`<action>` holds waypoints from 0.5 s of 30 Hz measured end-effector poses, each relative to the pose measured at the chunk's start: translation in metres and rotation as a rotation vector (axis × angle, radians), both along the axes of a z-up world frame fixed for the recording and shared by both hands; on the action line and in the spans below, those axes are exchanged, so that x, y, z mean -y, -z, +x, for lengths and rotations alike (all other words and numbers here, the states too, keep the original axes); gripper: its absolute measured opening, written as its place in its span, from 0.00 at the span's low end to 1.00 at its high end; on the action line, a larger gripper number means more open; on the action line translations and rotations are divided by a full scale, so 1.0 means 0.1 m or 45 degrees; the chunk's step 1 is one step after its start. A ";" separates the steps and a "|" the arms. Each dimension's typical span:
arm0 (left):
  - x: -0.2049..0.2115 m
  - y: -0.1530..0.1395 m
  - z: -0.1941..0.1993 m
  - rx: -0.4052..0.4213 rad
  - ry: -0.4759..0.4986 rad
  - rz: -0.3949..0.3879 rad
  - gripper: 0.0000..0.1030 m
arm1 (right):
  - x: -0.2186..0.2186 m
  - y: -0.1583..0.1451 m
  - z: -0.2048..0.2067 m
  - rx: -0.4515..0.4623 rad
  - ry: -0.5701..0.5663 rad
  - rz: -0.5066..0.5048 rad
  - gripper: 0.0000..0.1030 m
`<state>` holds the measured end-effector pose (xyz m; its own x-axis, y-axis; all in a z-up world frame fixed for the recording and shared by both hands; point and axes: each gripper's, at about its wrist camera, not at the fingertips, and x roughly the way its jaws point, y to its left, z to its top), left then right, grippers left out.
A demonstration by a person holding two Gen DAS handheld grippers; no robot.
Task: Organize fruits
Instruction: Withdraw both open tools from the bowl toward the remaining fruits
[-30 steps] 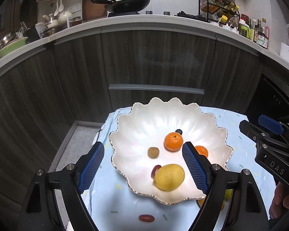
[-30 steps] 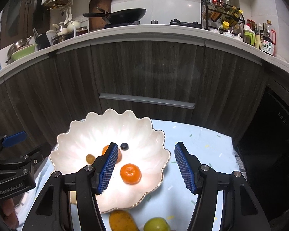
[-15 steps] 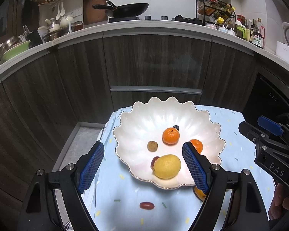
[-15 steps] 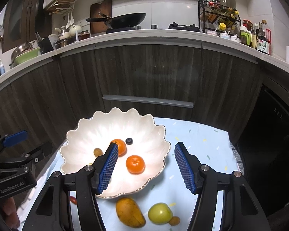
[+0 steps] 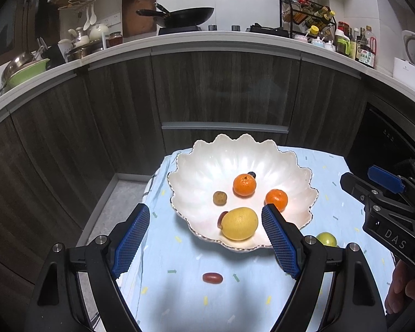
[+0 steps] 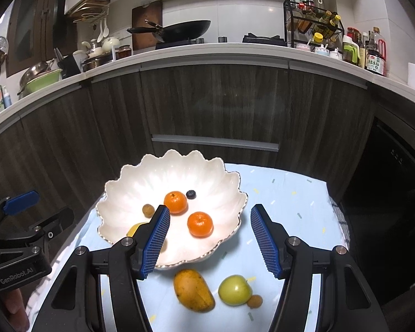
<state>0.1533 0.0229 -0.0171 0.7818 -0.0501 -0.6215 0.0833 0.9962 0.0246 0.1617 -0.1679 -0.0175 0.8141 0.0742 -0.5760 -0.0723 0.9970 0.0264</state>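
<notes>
The white bowl point(image 6: 236, 193) on the desk point(image 6: 290, 202) already holds two mandarins, a lemon point(image 5: 239, 223) and small fruits. A mango point(image 6: 192, 289), green apple point(image 6: 234, 289) and red date point(image 5: 212, 277) lie outside, near. Both grippers point(image 5: 204, 240) point(image 6: 209, 238) hover with jaws apart, empty.

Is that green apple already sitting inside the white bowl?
No, the green apple lies on the light blue cloth in front of the white bowl, beside the mango.
</notes>
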 end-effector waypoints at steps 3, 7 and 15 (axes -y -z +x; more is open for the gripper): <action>0.00 0.00 -0.05 0.004 0.000 0.005 0.81 | 0.00 0.00 -0.04 0.002 -0.001 0.000 0.60; 0.01 0.01 -0.08 0.003 0.002 0.008 0.81 | 0.00 0.00 -0.06 0.002 -0.001 0.001 0.60; 0.05 0.06 -0.17 0.000 0.011 0.018 0.81 | 0.03 0.05 -0.17 -0.010 0.000 0.005 0.60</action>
